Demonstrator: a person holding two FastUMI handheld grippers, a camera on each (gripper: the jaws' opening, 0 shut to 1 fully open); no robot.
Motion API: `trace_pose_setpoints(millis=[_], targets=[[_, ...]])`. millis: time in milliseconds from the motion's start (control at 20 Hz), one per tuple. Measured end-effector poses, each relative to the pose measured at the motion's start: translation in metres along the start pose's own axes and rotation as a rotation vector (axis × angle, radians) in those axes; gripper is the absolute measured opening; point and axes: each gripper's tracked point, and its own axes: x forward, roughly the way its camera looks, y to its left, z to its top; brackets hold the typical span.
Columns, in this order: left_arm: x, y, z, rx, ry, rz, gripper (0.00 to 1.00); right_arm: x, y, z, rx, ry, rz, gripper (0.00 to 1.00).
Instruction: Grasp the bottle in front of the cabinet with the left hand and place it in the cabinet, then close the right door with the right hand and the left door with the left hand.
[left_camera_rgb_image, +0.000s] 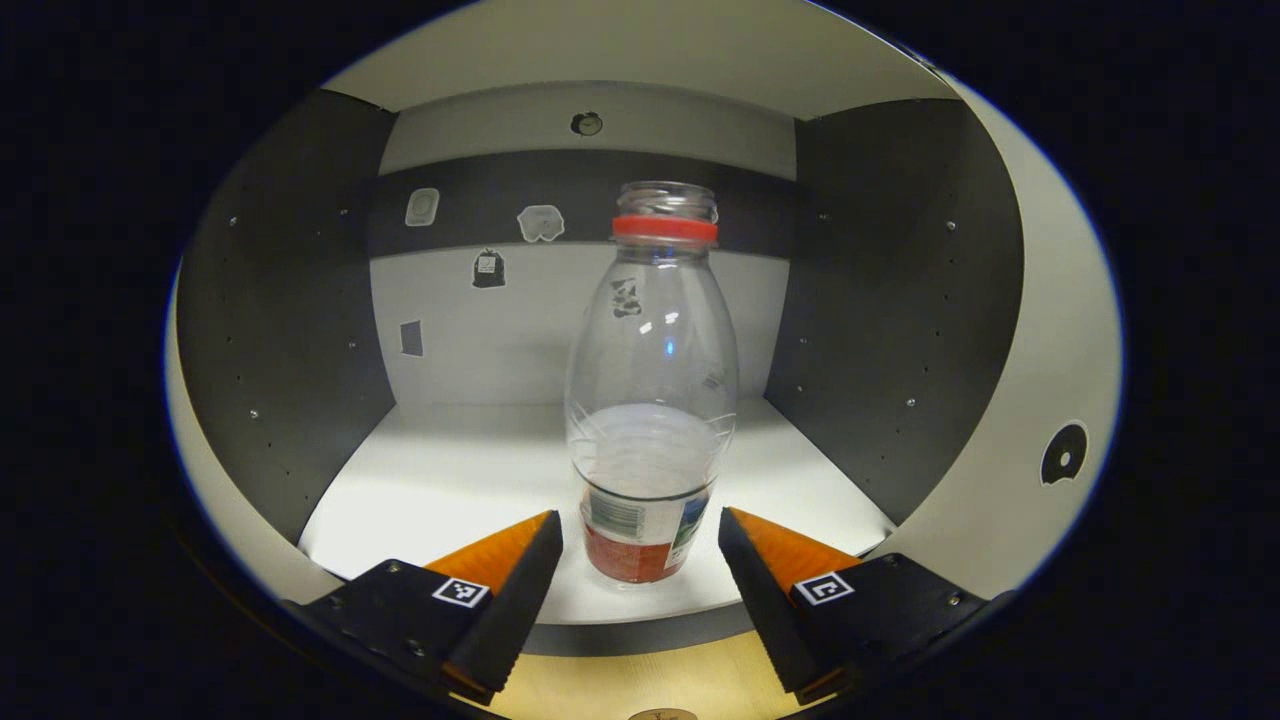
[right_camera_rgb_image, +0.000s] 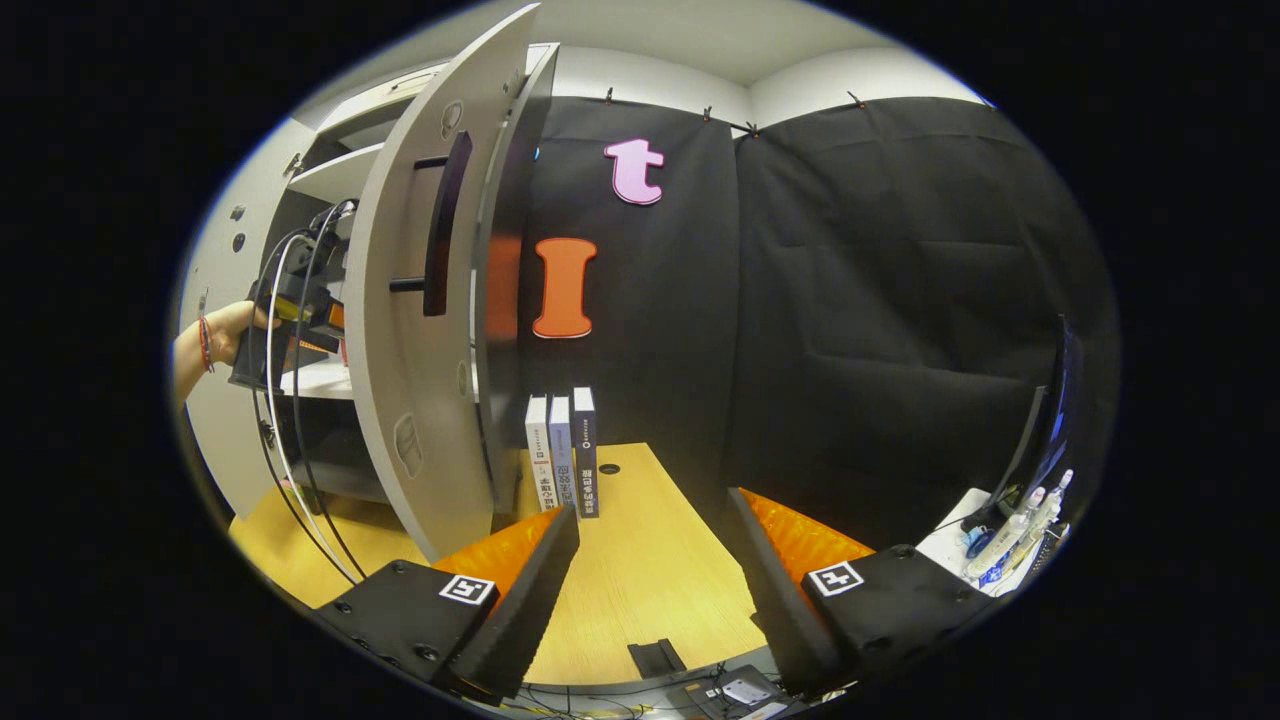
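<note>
In the left gripper view, your left gripper (left_camera_rgb_image: 640, 560) points straight into the open cabinet (left_camera_rgb_image: 300, 330); its fingers (left_camera_rgb_image: 520, 590) stand apart, one on each side of the bottle (left_camera_rgb_image: 650, 400) with a clear gap to the plastic on both sides, so nothing is clamped; the bottle stands upright on the cabinet's white shelf (left_camera_rgb_image: 430, 480), near the front edge, its long axis vertical, its mouth uncapped above a red ring (left_camera_rgb_image: 665, 229); it lies dead ahead of the fingers, roughly midway between the cabinet's two dark side walls; I judge the placing done, so your left hand need only draw straight back, away from the bottle, without brushing it.

In the right gripper view, your right gripper (right_camera_rgb_image: 650, 570) hangs over the wooden worktop (right_camera_rgb_image: 640, 560) with its fingers (right_camera_rgb_image: 530, 590) spread and nothing between them; the right door (right_camera_rgb_image: 420, 330) stands swung open, ahead and to the left of those fingers, its dark handle (right_camera_rgb_image: 440, 225) facing you; beyond the door a hand (right_camera_rgb_image: 215, 335) holds the other gripper at the cabinet's shelf; three books (right_camera_rgb_image: 562, 455) stand upright just beside the door's far edge; the right hand is the nearer one to this door, and the closing push, as I judge it, must come from the handle side, sweeping the door leftward toward the cabinet once the left hand is out of its path.
</note>
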Motion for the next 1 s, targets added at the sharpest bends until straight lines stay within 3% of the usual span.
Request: trace_pose_setpoints(millis=[250, 600, 750, 1000], targets=[[-0.055, -0.005, 0.006, -0.072, -0.095, 0.037, 0.95, 0.010, 0.011, 0.019, 0.005, -0.027, 0.092, 0.98], [-0.163, -0.018, 0.002, -0.045, -0.244, 0.103, 0.95, 0.043, 0.053, 0.046, 0.030, -0.054, 0.261, 0.98], [-0.211, -0.011, -0.001, -0.033, -0.294, 0.141, 0.95, 0.052, 0.070, 0.049, 0.051, -0.061, 0.260, 0.98], [-0.265, -0.003, -0.009, -0.010, -0.353, 0.141, 0.94, 0.053, 0.079, 0.048, 0.058, -0.086, 0.186, 0.97]])
